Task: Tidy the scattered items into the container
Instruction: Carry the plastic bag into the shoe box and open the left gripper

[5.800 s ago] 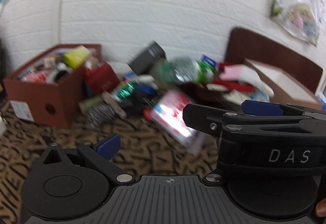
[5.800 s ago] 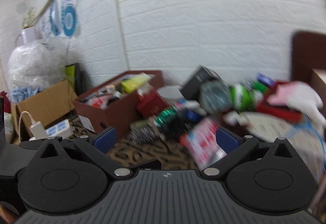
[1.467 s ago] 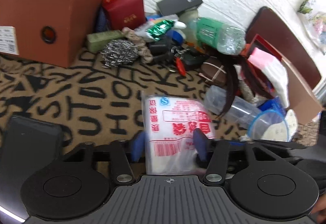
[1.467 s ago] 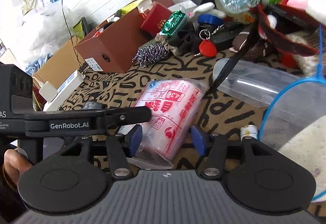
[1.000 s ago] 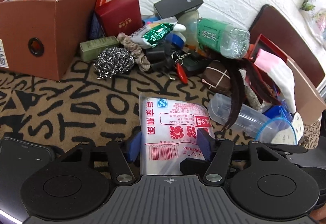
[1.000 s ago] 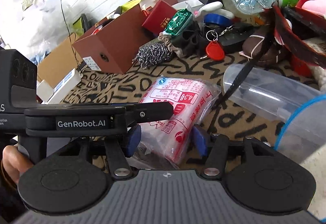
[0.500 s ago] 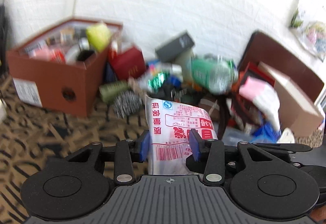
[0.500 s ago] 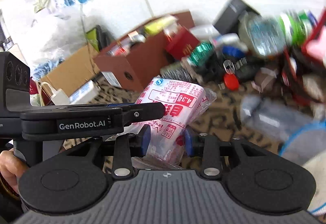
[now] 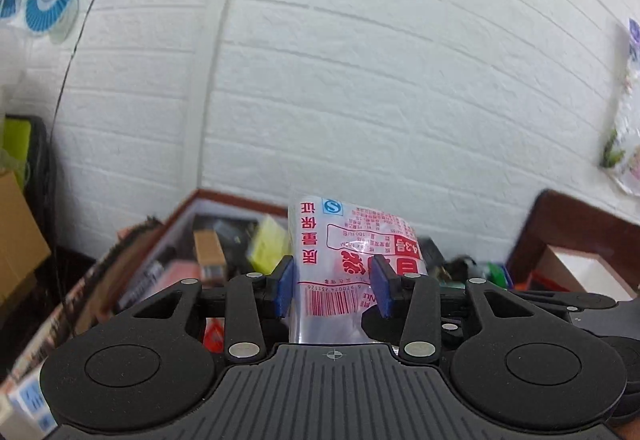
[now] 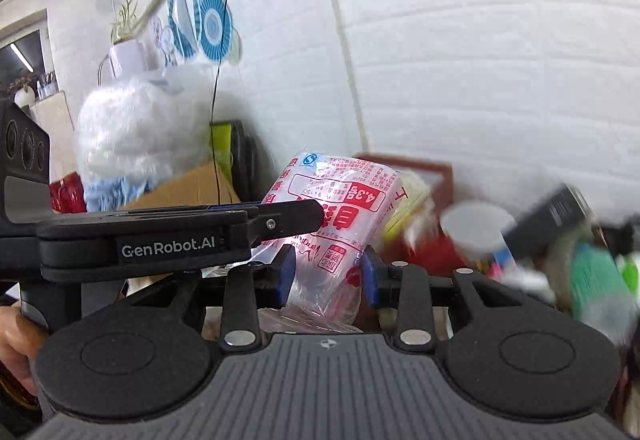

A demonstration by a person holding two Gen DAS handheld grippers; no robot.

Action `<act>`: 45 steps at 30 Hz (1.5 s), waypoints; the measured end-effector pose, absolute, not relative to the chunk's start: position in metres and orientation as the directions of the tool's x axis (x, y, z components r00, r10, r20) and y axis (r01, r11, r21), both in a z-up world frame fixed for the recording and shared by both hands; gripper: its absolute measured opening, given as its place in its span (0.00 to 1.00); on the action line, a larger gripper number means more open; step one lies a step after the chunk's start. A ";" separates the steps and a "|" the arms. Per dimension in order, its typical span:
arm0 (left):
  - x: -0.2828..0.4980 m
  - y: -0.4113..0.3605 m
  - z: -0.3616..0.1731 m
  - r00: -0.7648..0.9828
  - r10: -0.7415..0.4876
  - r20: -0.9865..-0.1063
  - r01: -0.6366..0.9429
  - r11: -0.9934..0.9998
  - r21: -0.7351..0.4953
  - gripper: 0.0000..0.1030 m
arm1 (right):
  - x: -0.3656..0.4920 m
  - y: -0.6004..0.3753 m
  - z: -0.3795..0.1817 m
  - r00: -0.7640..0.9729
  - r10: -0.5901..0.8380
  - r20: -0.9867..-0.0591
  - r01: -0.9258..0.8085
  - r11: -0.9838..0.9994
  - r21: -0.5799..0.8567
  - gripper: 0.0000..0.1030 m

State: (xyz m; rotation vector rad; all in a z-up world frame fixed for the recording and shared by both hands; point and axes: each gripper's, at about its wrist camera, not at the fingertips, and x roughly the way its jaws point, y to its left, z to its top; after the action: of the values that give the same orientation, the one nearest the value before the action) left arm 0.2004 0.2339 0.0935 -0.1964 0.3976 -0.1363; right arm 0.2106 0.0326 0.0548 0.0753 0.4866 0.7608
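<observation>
Now lifted off the patterned mat it lay on a second ago, the plastic bag pack [image 9: 352, 260] is clamped by the left gripper [image 9: 333, 290] and right gripper [image 10: 325, 278], at lower centre, before the brown box [image 9: 168, 236]; drop-in seems next.

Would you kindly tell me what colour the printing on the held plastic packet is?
Mostly red on the clear plastic packet, plus a small blue logo; the right wrist view shows it best.
</observation>
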 end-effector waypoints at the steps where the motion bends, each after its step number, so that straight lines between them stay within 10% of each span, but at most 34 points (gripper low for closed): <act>1: 0.210 0.240 0.097 0.916 -0.169 -0.365 0.092 0.971 -0.219 0.40 | 0.219 0.039 0.060 0.621 0.680 -0.389 -0.645 0.726 0.239 0.38; 18: 0.373 0.305 0.029 0.859 -0.250 -0.447 0.084 0.930 -0.359 0.40 | 0.366 0.124 0.033 0.635 0.565 -0.526 -0.588 0.796 0.145 0.39; 37: 0.404 0.342 0.008 0.816 -0.138 -0.562 0.006 0.973 -0.231 0.67 | 0.397 0.183 -0.007 0.571 0.563 -0.598 -0.592 0.787 0.175 0.51; 41: 0.392 0.341 0.016 0.827 -0.151 -0.541 -0.015 0.957 -0.290 1.00 | 0.388 0.176 0.004 0.570 0.592 -0.570 -0.621 0.765 0.172 0.79; 45: 0.372 0.339 0.030 0.831 -0.190 -0.523 -0.008 0.936 -0.351 1.00 | 0.371 0.165 0.018 0.603 0.615 -0.508 -0.652 0.747 0.131 0.97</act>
State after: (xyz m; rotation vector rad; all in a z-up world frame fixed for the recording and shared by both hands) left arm 0.3719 0.3390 0.0304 -0.3508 0.5854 -0.0987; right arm 0.3711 0.1651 0.0182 -0.0704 0.5603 0.7344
